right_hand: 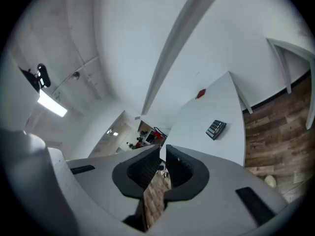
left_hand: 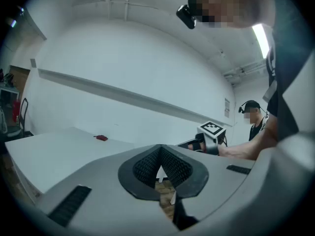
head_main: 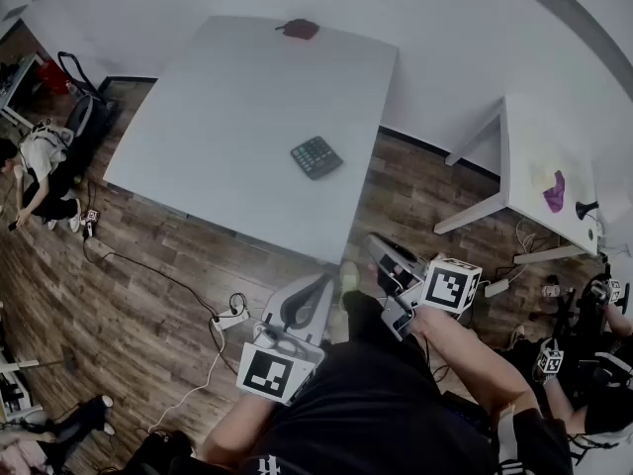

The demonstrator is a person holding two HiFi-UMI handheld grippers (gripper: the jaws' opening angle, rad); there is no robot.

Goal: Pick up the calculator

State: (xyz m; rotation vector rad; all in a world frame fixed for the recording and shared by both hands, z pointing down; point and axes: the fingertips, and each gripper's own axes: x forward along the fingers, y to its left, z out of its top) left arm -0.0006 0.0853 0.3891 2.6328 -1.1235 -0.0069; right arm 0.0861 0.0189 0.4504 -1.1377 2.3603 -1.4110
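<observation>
The dark calculator (head_main: 316,156) lies flat near the right front part of the white table (head_main: 218,117); the right gripper view shows the calculator (right_hand: 216,129) far ahead of the jaws. Both grippers hang off the table, close to my body above the wooden floor. My left gripper (head_main: 318,285) is shut, its pads meeting at the tips (left_hand: 160,151), with nothing held. My right gripper (head_main: 376,245) points toward the table's front edge; its jaws (right_hand: 163,154) stand a narrow slit apart and hold nothing.
A small red object (head_main: 300,29) sits at the table's far edge. A second white table (head_main: 539,137) with a purple item (head_main: 555,191) stands at the right. A power strip and cables (head_main: 232,315) lie on the floor. Other people are at the left (head_main: 40,171) and right (head_main: 593,344).
</observation>
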